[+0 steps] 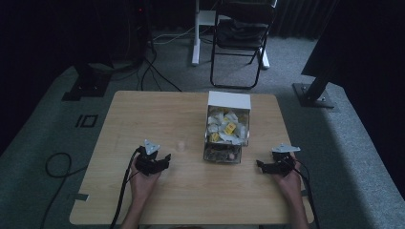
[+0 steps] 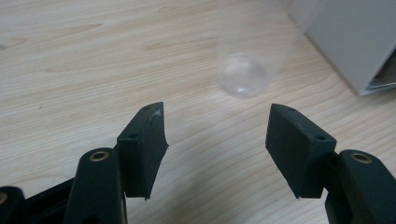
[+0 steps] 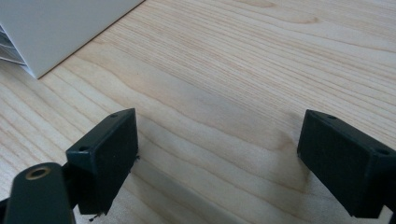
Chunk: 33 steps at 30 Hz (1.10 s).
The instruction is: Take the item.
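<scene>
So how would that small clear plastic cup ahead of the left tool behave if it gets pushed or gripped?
The small clear plastic cup looks thin-walled and empty, so it is probably very light and would slide or tip on the smooth wooden table rather than resist. It stands upright and narrow, so a high nudge could topple it. The open left tool might also dent it if squeezed hard.

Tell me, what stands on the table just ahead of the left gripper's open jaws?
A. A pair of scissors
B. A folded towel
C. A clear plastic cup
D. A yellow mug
C: in the left gripper view a clear plastic cup stands upright on the wooden table just beyond the left gripper, whose jaws are spread wide and hold nothing.
</scene>
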Each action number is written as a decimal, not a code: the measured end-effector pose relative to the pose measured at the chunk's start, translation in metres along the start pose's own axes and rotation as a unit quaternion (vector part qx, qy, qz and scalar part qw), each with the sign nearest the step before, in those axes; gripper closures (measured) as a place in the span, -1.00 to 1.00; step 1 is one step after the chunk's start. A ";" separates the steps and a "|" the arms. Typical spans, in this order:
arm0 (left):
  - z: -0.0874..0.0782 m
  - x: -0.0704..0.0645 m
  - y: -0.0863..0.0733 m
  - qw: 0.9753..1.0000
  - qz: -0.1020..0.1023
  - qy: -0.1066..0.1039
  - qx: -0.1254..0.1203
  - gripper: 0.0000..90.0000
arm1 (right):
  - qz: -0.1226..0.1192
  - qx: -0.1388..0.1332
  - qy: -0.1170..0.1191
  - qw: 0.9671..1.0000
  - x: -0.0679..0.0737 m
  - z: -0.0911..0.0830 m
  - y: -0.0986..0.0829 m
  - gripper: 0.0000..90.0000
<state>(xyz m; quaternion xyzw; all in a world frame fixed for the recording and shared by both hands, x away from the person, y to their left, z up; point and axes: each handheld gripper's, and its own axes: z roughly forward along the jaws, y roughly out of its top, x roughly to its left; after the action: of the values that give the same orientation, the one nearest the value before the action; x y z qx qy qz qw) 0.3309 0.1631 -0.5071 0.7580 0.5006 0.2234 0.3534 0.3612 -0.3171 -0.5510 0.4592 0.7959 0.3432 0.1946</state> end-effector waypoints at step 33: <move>-0.013 -0.041 0.023 0.997 0.046 -0.052 -0.030 -0.11 | 0.000 0.000 0.000 1.000 0.000 0.000 0.000 -0.73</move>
<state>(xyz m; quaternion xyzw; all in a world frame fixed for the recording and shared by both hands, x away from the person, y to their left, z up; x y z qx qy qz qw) 0.3196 0.1239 -0.4804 0.7799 0.4388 0.2147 0.3914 0.3612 -0.3171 -0.5510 0.4590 0.7960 0.3432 0.1946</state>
